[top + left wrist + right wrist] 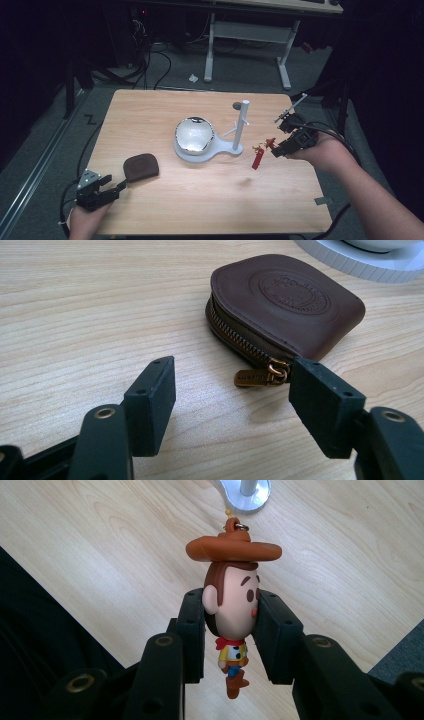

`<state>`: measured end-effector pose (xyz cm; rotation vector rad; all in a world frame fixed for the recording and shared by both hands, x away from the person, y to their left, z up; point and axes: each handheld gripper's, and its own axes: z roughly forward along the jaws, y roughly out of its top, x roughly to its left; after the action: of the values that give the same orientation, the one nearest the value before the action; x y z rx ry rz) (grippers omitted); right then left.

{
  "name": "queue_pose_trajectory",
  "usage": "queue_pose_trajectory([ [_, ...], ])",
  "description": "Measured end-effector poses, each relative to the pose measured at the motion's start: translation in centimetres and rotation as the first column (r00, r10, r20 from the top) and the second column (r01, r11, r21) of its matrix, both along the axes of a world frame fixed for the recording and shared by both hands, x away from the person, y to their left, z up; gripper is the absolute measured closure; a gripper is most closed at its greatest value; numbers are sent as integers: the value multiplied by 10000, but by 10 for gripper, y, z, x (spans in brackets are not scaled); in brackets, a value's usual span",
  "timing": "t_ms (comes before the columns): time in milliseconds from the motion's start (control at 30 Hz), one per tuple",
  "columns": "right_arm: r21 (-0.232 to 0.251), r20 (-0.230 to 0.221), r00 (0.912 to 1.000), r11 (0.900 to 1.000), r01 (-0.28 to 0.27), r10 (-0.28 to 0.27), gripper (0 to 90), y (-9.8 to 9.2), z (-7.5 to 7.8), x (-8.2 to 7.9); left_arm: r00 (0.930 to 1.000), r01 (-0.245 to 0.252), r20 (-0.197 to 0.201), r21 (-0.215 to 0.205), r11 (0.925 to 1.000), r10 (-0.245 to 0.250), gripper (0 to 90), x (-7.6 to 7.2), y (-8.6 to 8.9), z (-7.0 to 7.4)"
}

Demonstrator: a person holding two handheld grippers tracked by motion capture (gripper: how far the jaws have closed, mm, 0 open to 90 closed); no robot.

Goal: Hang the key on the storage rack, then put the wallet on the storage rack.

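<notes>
A small cowboy figurine (234,605) with a brown hat and a key ring on top is clamped by its head in my right gripper (231,599), which is shut on it. In the high view that right gripper (275,149) hovers over the table's right side, with the figurine (270,143) and a red strap (257,159) dangling from it. A brown zipped leather pouch (285,305) lies flat near the front left. My left gripper (233,369) stands open just short of the pouch, with the brass zipper pull (256,376) near the right jaw. In the high view, the left gripper (120,187) points at the pouch (141,166).
A white stand (220,148) with an upright pole (241,127) and side pegs sits mid-table, with a shiny silver bowl (194,134) on its base. The stand's foot (247,492) lies ahead of the figurine. The table's right edge (320,185) is close to my right hand.
</notes>
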<state>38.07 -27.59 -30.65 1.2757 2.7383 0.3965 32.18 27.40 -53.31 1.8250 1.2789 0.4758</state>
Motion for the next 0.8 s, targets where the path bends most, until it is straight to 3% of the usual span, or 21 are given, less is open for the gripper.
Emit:
queue_pose_trajectory([
  [700, 41, 482, 9985, 9996, -274, 271, 672, 21, 28, 21, 10000, -5, -3, -40, 10000, 5, 355, 0, 1, 0],
  [767, 86, 460, 9989, 10000, -39, 35, 672, 24, 33, 21, 10000, -16, 2, -62, 10000, 16, 355, 0, 1, 0],
  [800, 85, 627, 9976, 9995, -292, 286, 672, 25, 35, 24, 10000, -14, 1, -61, 10000, 14, 356, 0, 2, 0],
])
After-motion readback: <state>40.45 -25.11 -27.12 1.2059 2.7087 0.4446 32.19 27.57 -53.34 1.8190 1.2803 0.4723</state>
